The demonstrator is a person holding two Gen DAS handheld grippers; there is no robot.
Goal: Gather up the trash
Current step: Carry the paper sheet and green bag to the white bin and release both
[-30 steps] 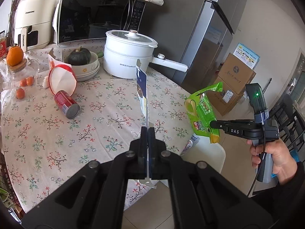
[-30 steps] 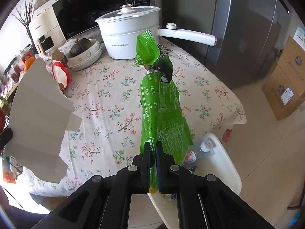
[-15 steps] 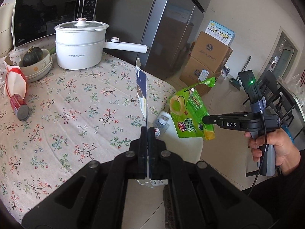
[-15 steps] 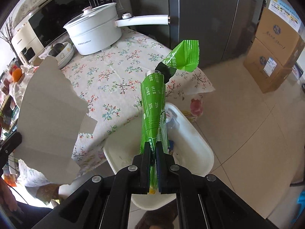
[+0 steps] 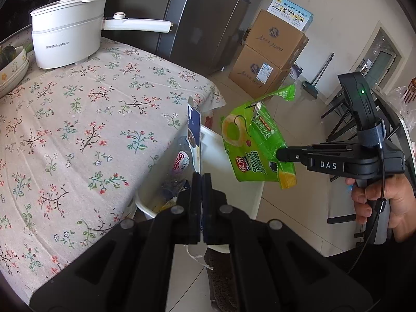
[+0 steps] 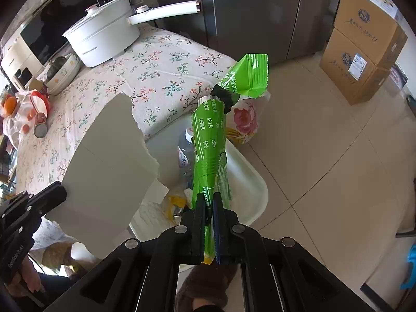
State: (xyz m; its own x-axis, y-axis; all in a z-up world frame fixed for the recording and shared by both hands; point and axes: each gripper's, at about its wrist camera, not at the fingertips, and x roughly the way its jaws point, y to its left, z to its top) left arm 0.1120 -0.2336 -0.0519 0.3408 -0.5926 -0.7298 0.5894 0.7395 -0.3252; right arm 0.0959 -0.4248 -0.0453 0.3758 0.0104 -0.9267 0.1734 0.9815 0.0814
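My left gripper (image 5: 201,176) is shut on a torn piece of card (image 5: 195,132), seen edge-on in its own view and as a broad grey sheet (image 6: 106,166) in the right wrist view. My right gripper (image 6: 209,197) is shut on a green snack bag (image 6: 208,143), which shows its printed face (image 5: 253,143) in the left wrist view. Both pieces hang above a white bin (image 6: 249,179) on the floor beside the table. Inside the bin lie a plastic bottle (image 5: 180,161) and other wrappers.
The floral-clothed table (image 5: 78,119) carries a white electric pot (image 5: 67,28) with a long handle, bowls, a microwave and a red can (image 6: 40,128). A fridge (image 6: 260,13) and stacked cardboard boxes (image 5: 270,59) stand behind. A slippered foot (image 6: 205,288) stands by the bin.
Both grippers have swung from above the table to over the white bin and sunk a little, still holding the card and the green bag.
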